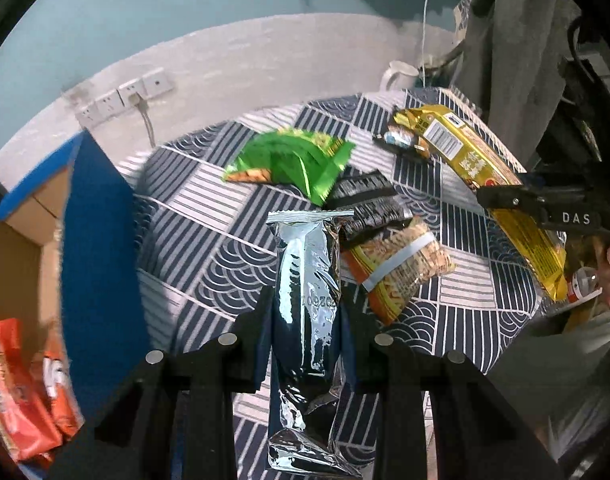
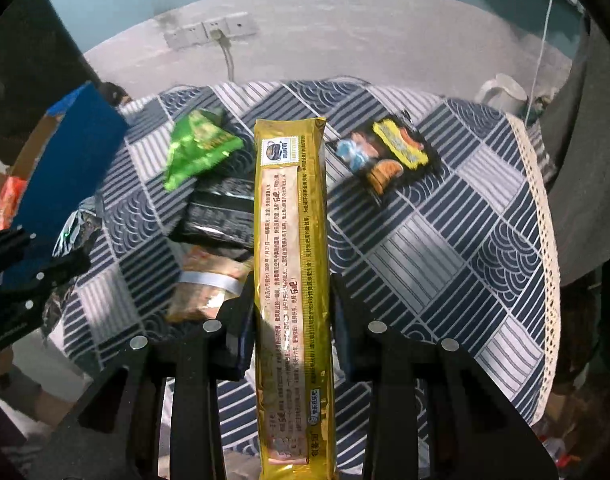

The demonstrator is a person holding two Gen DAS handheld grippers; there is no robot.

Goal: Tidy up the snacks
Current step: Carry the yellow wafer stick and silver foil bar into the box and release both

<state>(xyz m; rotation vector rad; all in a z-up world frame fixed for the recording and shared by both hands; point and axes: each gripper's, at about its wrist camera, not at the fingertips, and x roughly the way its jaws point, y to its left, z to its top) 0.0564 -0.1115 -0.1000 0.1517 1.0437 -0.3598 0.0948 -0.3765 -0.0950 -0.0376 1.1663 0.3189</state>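
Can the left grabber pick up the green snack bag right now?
Probably not yet: the left gripper is already shut on the silver packet, so its jaws are full. The green bag lies uncovered on the tablecloth beyond.

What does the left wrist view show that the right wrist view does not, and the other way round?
Only the left wrist view: red packets inside the cardboard box, and the left gripper shut on a silver packet. Only the right wrist view: the printed back of the long gold packet in the right gripper, and the cloth's lace edge. Both: the green packet, black packet, wall sockets.
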